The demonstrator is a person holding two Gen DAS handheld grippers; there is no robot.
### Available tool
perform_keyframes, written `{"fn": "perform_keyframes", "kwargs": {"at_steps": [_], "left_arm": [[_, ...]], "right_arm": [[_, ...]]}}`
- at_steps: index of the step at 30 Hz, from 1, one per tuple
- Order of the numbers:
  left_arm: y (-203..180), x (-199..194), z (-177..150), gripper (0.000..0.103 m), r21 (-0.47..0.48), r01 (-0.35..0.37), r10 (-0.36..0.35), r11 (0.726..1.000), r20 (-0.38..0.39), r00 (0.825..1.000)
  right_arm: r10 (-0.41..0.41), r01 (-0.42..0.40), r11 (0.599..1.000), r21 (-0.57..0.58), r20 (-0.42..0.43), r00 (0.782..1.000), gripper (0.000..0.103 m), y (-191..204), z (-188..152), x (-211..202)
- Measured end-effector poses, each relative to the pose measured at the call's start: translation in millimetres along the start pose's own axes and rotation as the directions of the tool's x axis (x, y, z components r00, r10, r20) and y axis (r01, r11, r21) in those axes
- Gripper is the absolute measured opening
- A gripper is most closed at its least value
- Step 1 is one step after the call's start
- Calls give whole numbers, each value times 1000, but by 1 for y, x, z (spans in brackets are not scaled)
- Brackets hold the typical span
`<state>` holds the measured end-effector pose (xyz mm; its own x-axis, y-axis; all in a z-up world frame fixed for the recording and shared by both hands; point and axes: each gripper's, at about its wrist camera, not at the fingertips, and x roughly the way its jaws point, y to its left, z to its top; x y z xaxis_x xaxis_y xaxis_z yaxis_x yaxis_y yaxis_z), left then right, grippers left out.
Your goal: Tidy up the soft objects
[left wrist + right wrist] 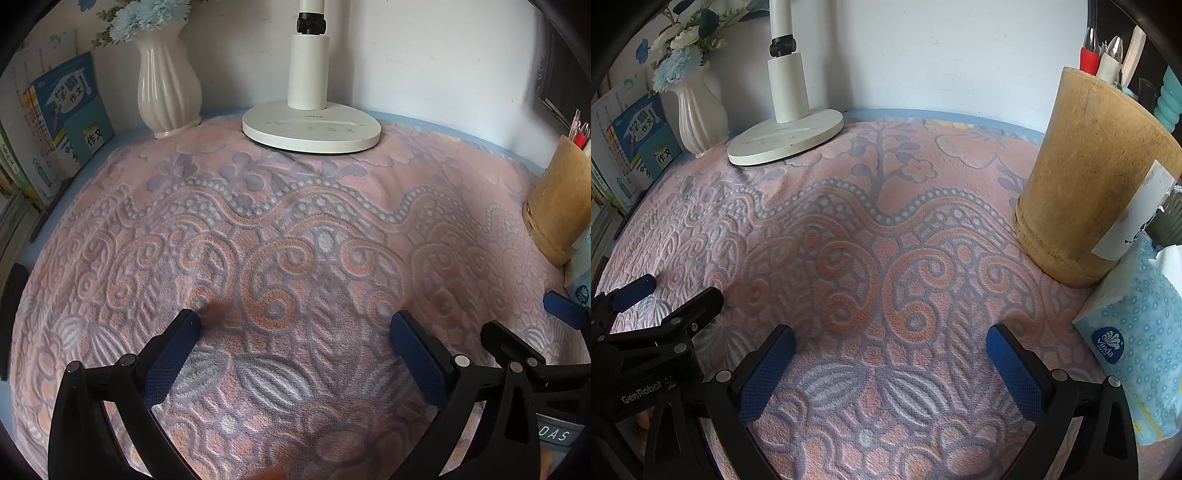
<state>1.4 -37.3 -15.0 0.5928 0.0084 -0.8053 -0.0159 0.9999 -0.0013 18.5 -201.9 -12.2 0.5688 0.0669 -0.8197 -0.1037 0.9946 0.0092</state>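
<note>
in the left wrist view the left claw (295,321) hangs over a pink and lavender patterned towel (295,229) that lies spread flat over the table, covering nearly all of it, with a strip of blue table edge (461,134) showing along the back. its jaws stand wide apart, released, with only towel between the blue pads (173,354) and nothing pinched. at the back a white desk lamp (312,125) stands with its base on the far hem of the towel, a ribbed white vase (168,88) of pale blue flowers stands to its left, and a row of books (62,118) leans at the left edge. a tan cylindrical pen holder (557,206) stands at the right, and the right claw's black frame shows just beside it in the lower right corner. in the right wrist view the right claw (891,338) is likewise spread fully, released, its pads clear of each other over the same towel (886,258), gripping nothing. the pen holder (1089,184) looms close on the right, standing on the towel with pens sticking out of its top, and a blue dotted vinda tissue pack (1137,347) rests just in front of it, touching its base. the lamp (786,140), the vase (698,110) and the books (631,144) sit at the far left, and part of the left claw's frame shows at the lower left.
</note>
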Motion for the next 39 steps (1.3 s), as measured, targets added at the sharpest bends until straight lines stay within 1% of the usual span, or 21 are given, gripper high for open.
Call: {"fn": "perform_keyframes", "kwargs": {"at_steps": [6, 8, 12, 14, 15, 39], "left_arm": [[0, 0, 1, 103, -2, 3, -3, 1000, 1, 1000], [4, 0, 1, 102, -9, 22, -22, 1000, 2, 1000], [3, 0, 1, 103, -7, 17, -17, 1000, 1, 1000], [2, -1, 0, 103, -8, 16, -16, 1000, 1, 1000], [2, -1, 0, 103, -9, 16, -16, 1000, 1, 1000], [1, 0, -1, 103, -4, 15, -15, 1000, 0, 1000]], "right_arm": [[0, 0, 1000, 0, 1, 1000, 103, 0, 0, 0], [-3, 3, 1000, 7, -2, 1000, 103, -1, 0, 0], [-47, 47, 999, 18, -7, 999, 103, 0, -1, -1], [-45, 44, 999, 27, 39, 998, 103, -1, -8, -3], [-47, 46, 999, 25, 44, 998, 103, 0, -10, -4], [-43, 42, 999, 26, 43, 998, 103, 0, -10, -4]]}}
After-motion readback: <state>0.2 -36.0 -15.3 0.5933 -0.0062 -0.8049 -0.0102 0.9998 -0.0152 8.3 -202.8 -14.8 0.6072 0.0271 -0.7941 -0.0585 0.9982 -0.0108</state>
